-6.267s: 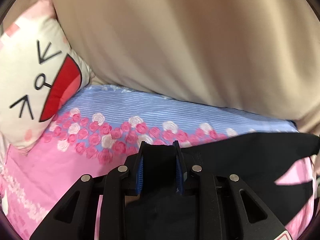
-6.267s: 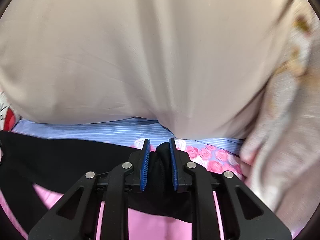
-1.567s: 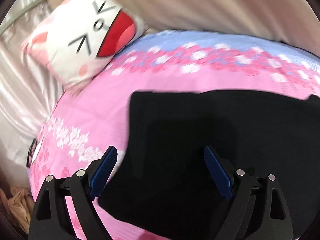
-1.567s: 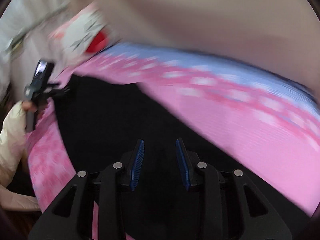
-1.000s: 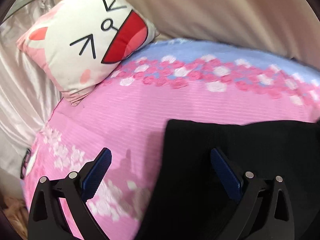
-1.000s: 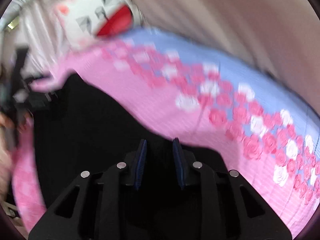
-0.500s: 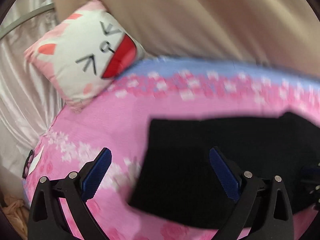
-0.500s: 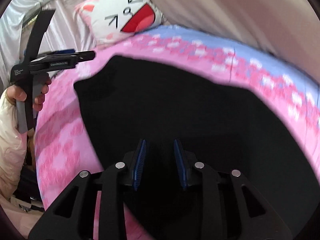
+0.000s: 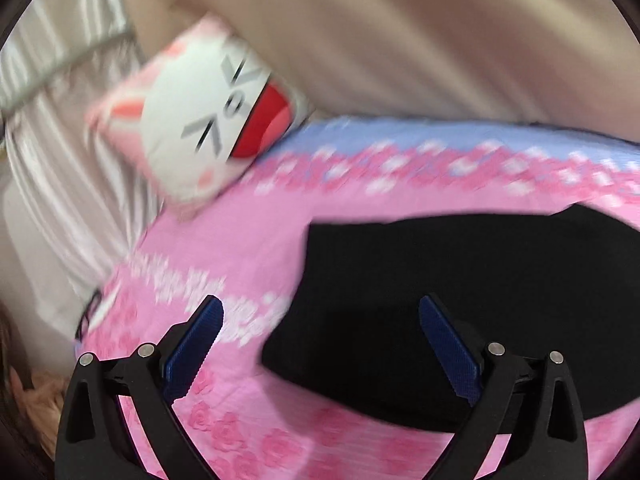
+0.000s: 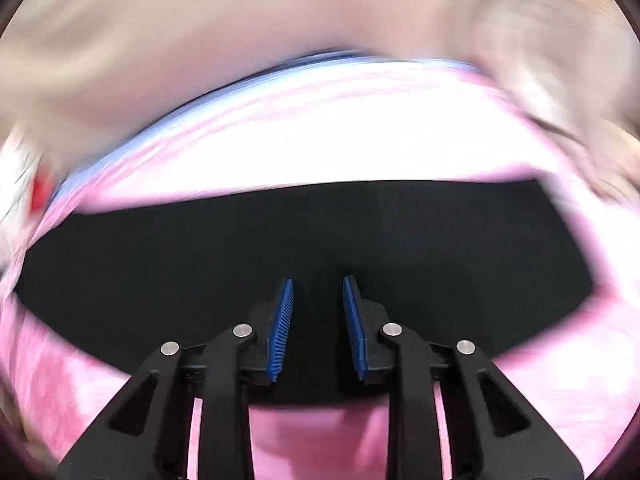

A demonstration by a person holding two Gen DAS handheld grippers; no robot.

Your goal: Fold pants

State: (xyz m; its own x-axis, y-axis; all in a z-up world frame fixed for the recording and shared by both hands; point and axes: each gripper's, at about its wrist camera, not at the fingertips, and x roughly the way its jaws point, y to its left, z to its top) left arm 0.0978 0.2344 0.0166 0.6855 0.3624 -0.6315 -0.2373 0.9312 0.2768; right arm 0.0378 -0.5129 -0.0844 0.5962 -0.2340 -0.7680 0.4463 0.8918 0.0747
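Observation:
The black pants (image 9: 460, 292) lie folded flat on the pink flowered bedsheet (image 9: 240, 240). My left gripper (image 9: 320, 312) is wide open and empty above the pants' left edge. In the right wrist view the pants (image 10: 200, 256) stretch across as a wide black band. My right gripper (image 10: 318, 296) hovers over their near edge with its blue pads (image 10: 282, 320) a narrow gap apart. That view is blurred and I cannot tell whether cloth sits between them.
A white cat-face pillow (image 9: 208, 120) leans at the bed's back left. A beige curtain or cover (image 9: 400, 32) rises behind the bed. Shiny pale fabric (image 9: 52, 168) hangs off the left side. The sheet's blue striped band (image 9: 420, 136) runs along the far edge.
Both grippers once held the pants shut; the left has since opened wide and pulled back. The right view has swung from facing left to facing the far edge.

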